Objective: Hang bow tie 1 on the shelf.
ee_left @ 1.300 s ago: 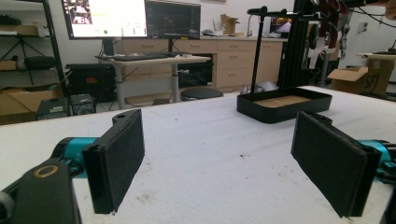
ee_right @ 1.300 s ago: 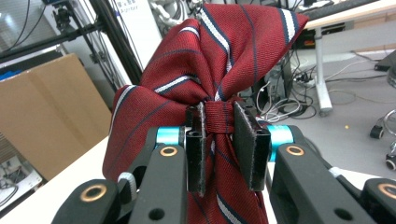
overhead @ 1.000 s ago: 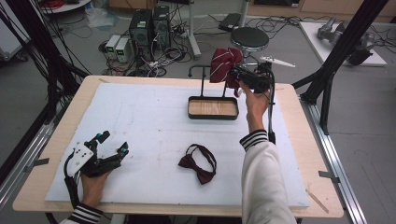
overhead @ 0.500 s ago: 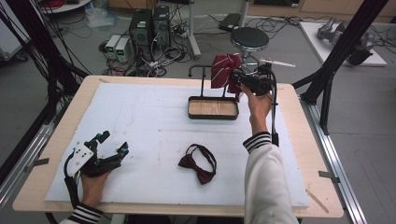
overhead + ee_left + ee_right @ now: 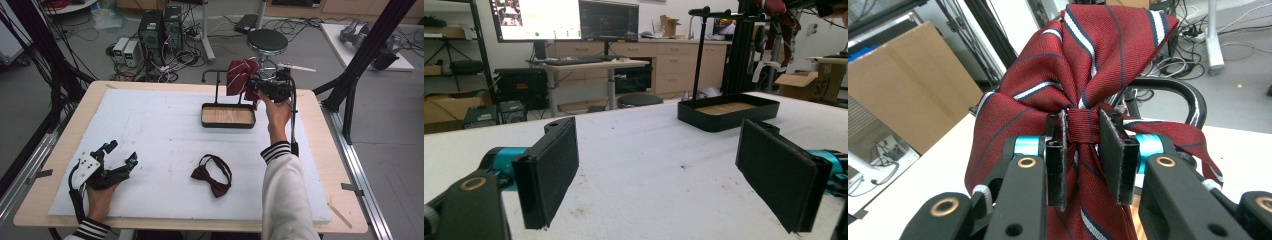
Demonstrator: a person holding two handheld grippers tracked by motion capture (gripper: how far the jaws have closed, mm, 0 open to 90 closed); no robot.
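A red bow tie with white and navy stripes [image 5: 239, 75] hangs at the top bar of a black stand [image 5: 216, 76] at the table's far side. My right gripper [image 5: 252, 89] is shut on its middle knot; in the right gripper view both pads [image 5: 1110, 145] press on the knot of the striped bow tie [image 5: 1088, 55], with the stand's curved bar [image 5: 1178, 90] just behind. A dark red bow tie [image 5: 212, 175] lies flat on the white mat. My left gripper [image 5: 121, 152] rests on the mat at front left, open, with nothing between its pads [image 5: 774, 170].
The stand rises from a black tray with a wooden floor [image 5: 227, 123]; the tray [image 5: 729, 117] also appears ahead in the left gripper view. A stool [image 5: 267, 41] and computers [image 5: 152, 30] stand beyond the table. Black frame posts [image 5: 350, 95] flank it.
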